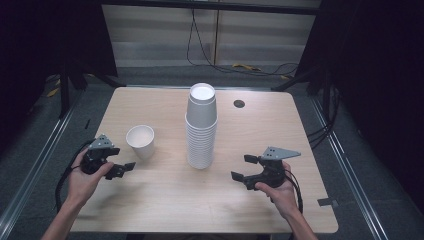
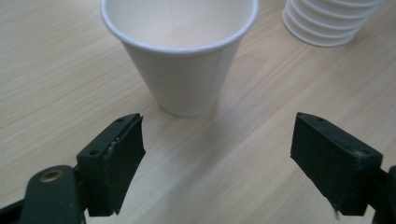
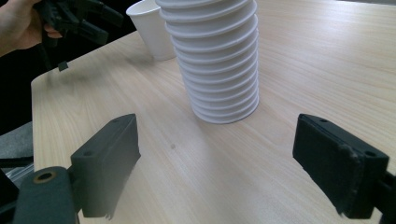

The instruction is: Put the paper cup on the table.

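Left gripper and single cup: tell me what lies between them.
Bare wooden table separates the open left gripper from the single cup, seen in its own view.

table [image 1: 165, 210]: light wood | floor [image 1: 350, 105]: grey carpet | back wall [image 1: 150, 35]: pale panels | sides: dark

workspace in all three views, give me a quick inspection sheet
surface: light wood-grain rectangular table, with a small dark round grommet hole near the far edge
job's things: single white paper cup upright, apart from the tall stack of white paper cups at mid-table
clutter: nothing seen on the table
grippers: left claw open, aimed at the single cup, not touching; right claw open, facing the base of the stack, not touching
cables: black cable trails from the left claw; black cables on the floor beyond the table
surroundings: grey floor, dark curtains at the sides, pale wall panels behind
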